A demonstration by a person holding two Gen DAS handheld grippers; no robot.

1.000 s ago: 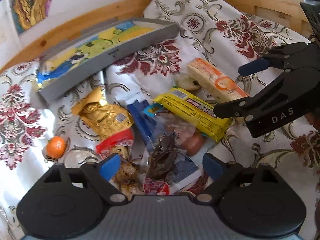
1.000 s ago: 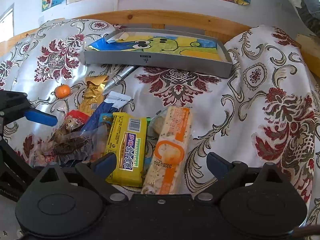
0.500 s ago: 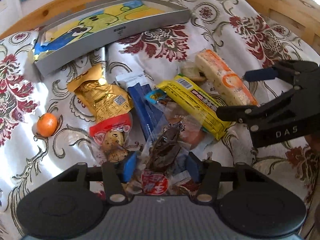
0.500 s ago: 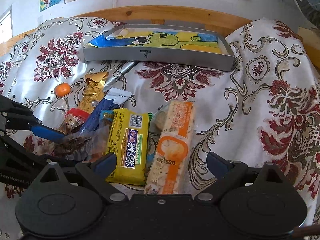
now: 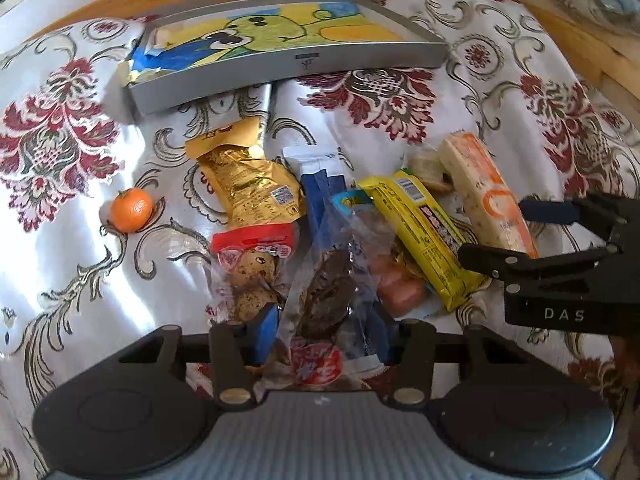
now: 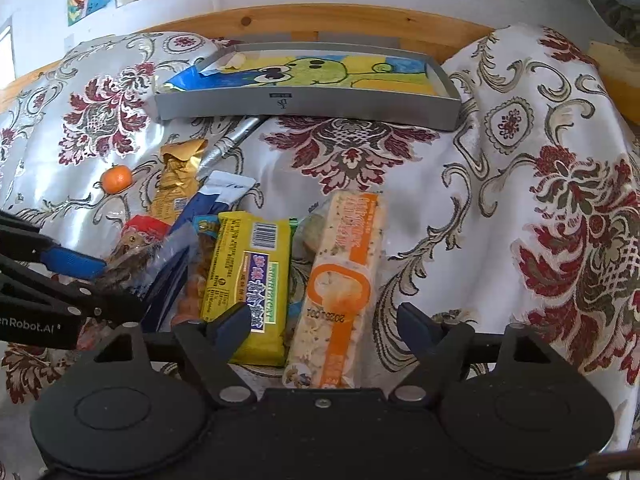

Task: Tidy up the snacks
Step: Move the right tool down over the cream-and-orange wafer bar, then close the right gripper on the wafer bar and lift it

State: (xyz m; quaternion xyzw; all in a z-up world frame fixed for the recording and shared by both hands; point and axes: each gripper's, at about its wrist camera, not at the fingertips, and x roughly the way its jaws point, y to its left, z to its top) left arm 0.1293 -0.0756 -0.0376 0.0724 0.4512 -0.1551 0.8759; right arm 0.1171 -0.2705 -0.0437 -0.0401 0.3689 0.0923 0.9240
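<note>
My left gripper (image 5: 324, 330) has its two blue fingers pressed in on a clear packet (image 5: 328, 292) with something dark brown inside, one pad on each side of the wrapper. That packet lies at the near edge of the snack heap on the flowered cloth (image 5: 72, 240). Touching it on the left is a red-topped bag of speckled eggs (image 5: 254, 264), and behind that a gold pouch (image 5: 248, 184). A blue wrapper (image 5: 320, 188) runs back from the middle of the heap, and a small orange (image 5: 131, 209) sits apart to the left.

My right gripper (image 6: 324, 322) has its fingers spread wide, one on each side of the near end of the orange-and-white bar (image 6: 344, 288), not touching it as far as I can judge from this low angle. The yellow bar (image 6: 252, 280) lies just beside it on the left, its near end by my left fingertip.

At the back of the cloth stands the grey tray (image 6: 304, 104) with a cartoon drawing in its bottom, well apart from the heap.
</note>
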